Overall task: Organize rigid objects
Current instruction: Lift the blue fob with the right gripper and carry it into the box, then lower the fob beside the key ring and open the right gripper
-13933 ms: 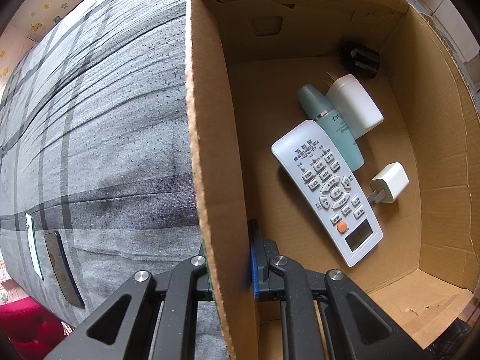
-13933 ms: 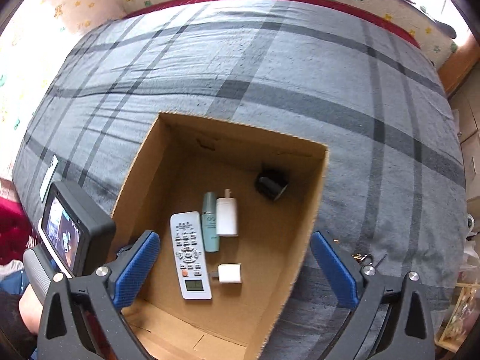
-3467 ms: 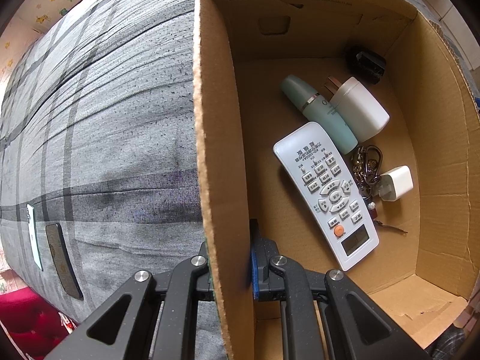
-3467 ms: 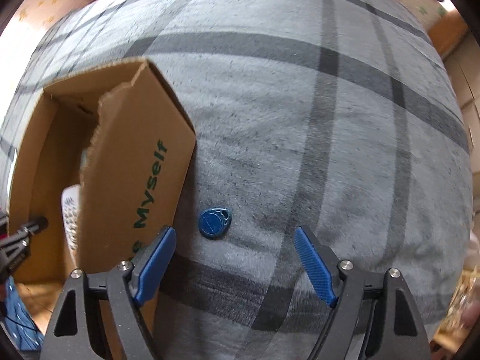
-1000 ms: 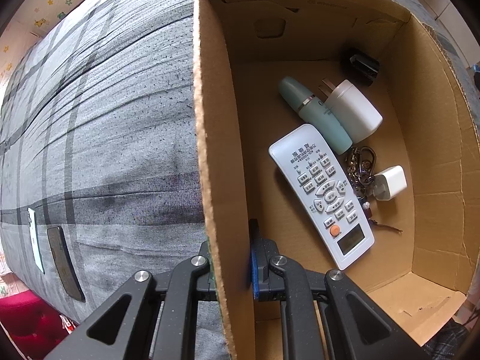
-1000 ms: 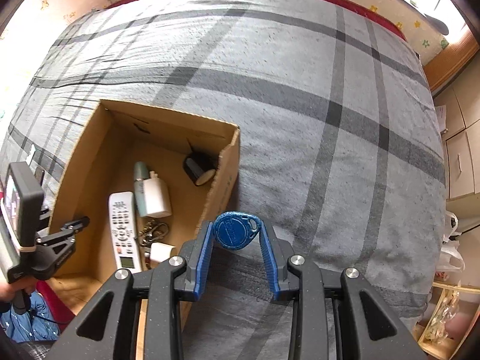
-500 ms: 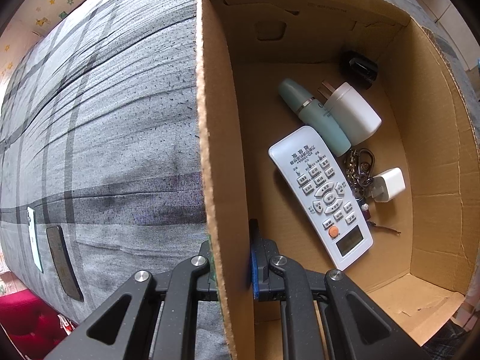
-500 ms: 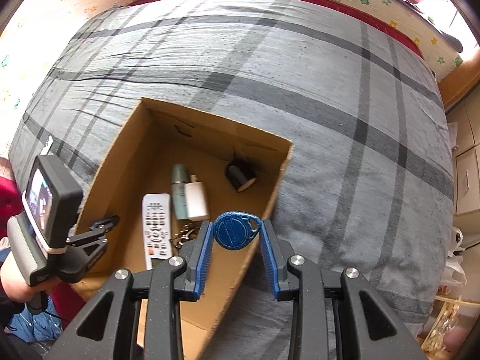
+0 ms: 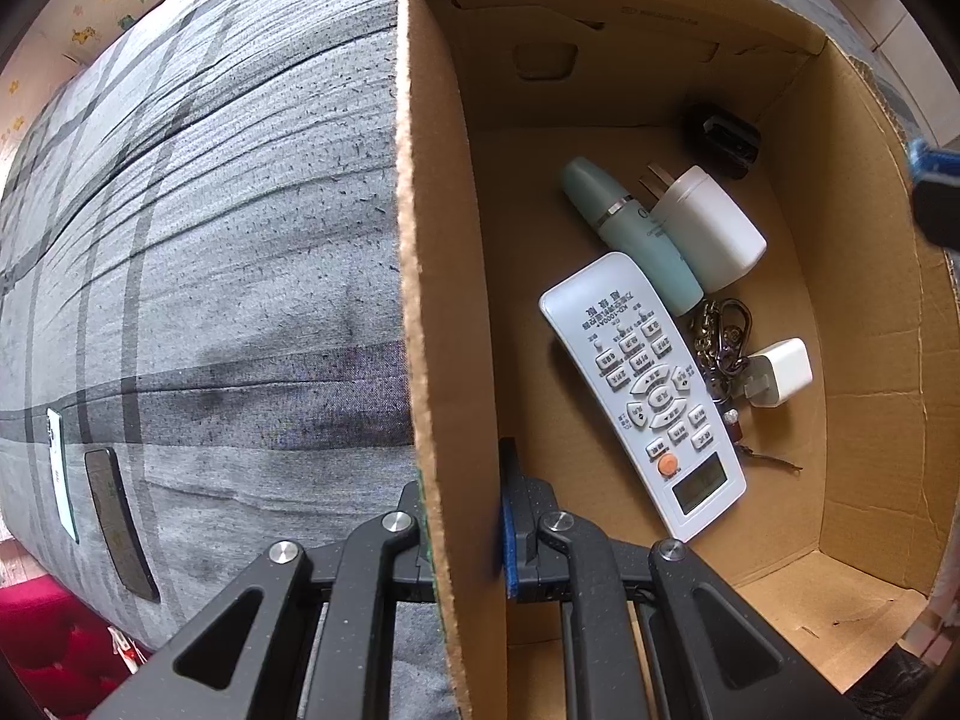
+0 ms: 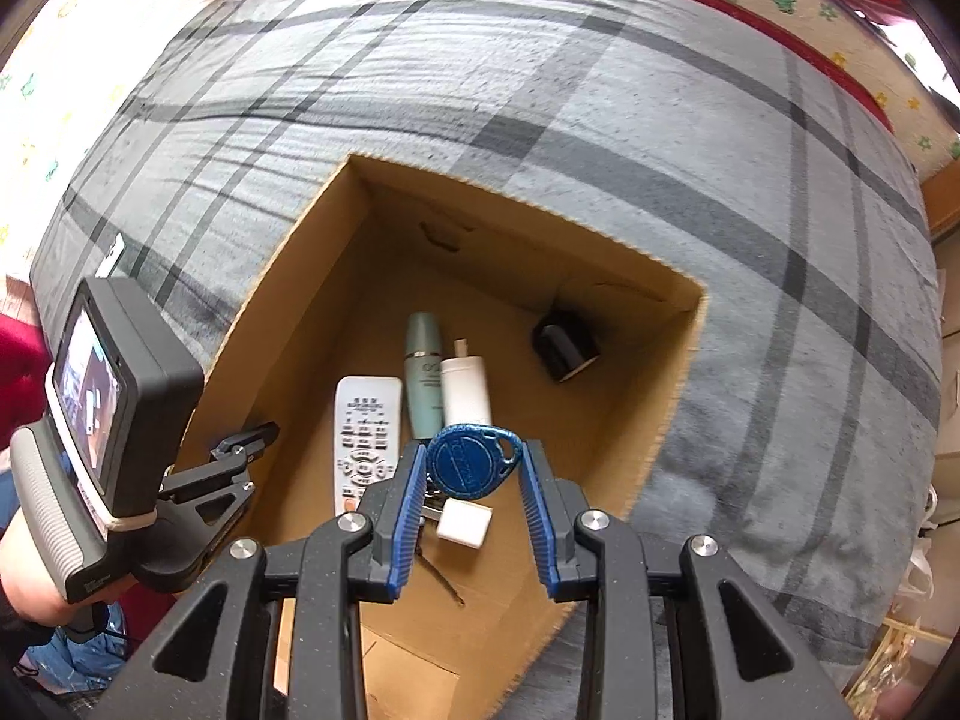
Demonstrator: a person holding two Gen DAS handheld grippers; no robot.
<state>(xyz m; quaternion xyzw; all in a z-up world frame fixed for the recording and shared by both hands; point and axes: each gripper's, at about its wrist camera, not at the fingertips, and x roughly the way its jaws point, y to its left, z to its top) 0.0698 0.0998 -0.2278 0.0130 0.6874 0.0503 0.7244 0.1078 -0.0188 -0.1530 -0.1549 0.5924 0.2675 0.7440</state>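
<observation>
My right gripper (image 10: 473,471) is shut on a round blue key fob (image 10: 471,462) and hangs over the open cardboard box (image 10: 294,240). On the box floor lie a white remote (image 9: 645,393), a teal bottle (image 9: 630,234), a white charger (image 9: 708,228), a small white plug (image 9: 780,372), a bunch of keys (image 9: 723,342) and a black item (image 9: 723,138). My left gripper (image 9: 462,540) is shut on the box's left wall (image 9: 444,300), one finger outside and one inside. The right gripper's blue tip (image 9: 936,162) shows at the far right of the left wrist view.
The box stands on a grey plaid bedspread (image 10: 600,90). A dark phone (image 9: 117,531) and a white phone (image 9: 60,474) lie near the bed's left edge. A hand (image 10: 30,570) holds the left gripper with its camera screen (image 10: 90,384).
The right gripper has carried the blue key fob leftward from beside the box to over its inside. The left gripper still clamps the box wall.
</observation>
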